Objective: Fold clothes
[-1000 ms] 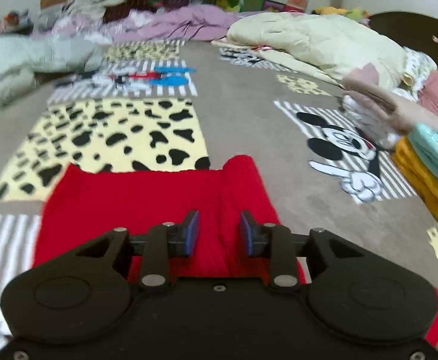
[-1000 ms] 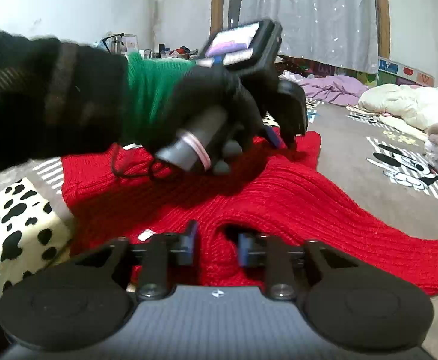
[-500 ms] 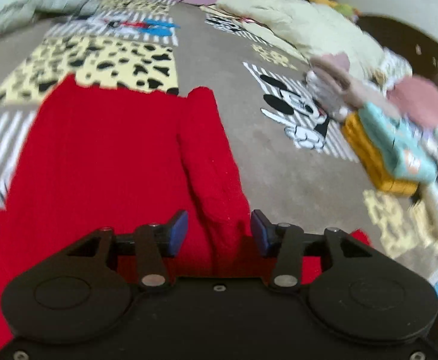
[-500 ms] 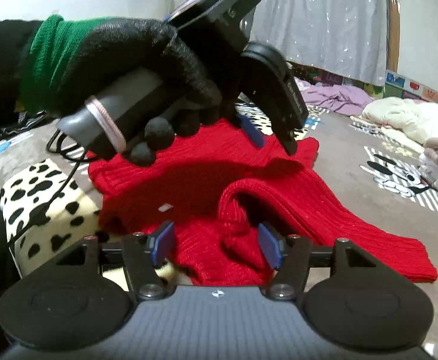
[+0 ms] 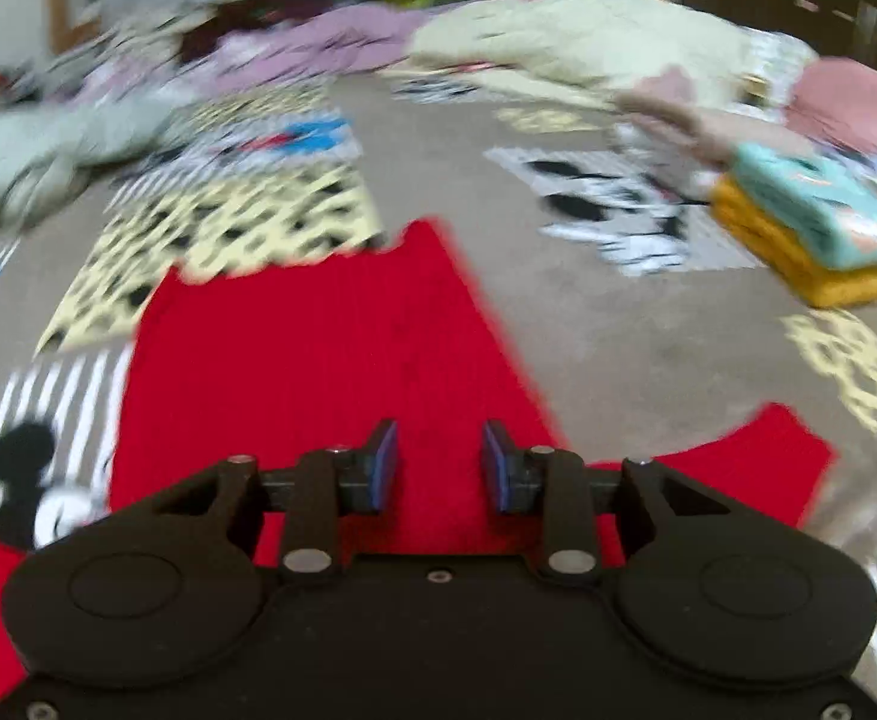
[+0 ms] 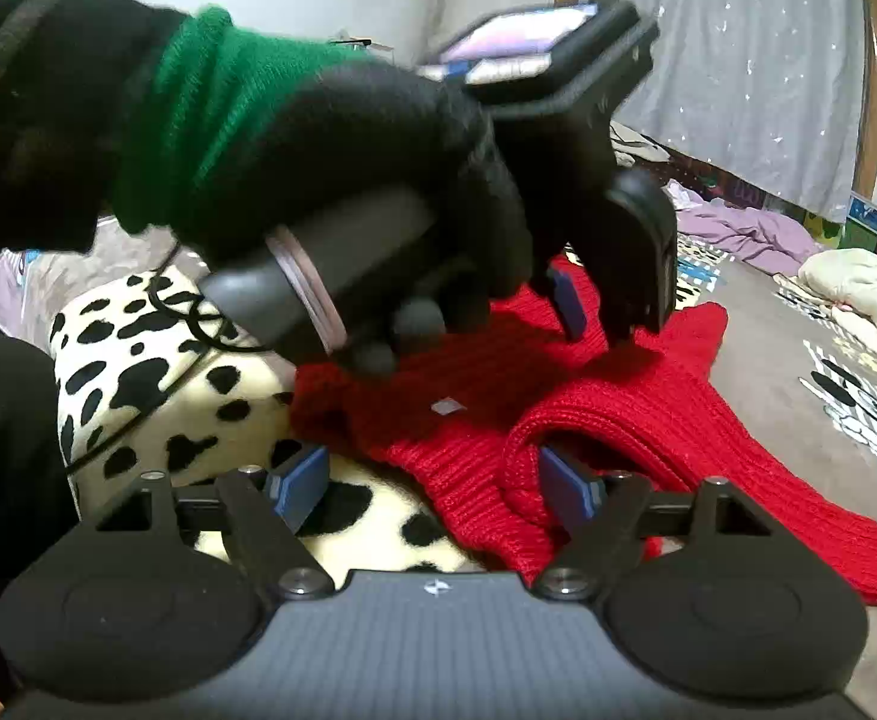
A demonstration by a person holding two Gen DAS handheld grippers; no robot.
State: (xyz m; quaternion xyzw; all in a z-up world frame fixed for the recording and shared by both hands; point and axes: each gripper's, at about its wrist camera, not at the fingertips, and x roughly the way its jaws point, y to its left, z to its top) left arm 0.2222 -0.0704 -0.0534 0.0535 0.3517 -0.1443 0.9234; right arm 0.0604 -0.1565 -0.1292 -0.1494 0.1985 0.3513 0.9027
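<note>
A red knitted sweater (image 5: 318, 336) lies spread on the patterned bed cover; it also shows in the right wrist view (image 6: 636, 420). My left gripper (image 5: 438, 468) hovers just above the sweater's near part, jaws apart and empty. It appears in the right wrist view (image 6: 594, 312), held by a black-gloved hand with a green cuff, its tips touching the sweater. My right gripper (image 6: 432, 480) is wide open at the sweater's near edge, with a rolled fold of knit lying between the fingers. The left wrist view is blurred.
A stack of folded clothes, teal on yellow (image 5: 810, 240), sits at the right. Cream, purple and grey bedding (image 5: 570, 42) is piled at the back. A dark headboard (image 5: 798, 6) stands far right. A black cable (image 6: 186, 324) hangs from the left hand.
Both grippers let go of the sweater and opened. The right opened wider and slid left. The left swung over the sweater, and the sleeve ridge it held now lies flat.
</note>
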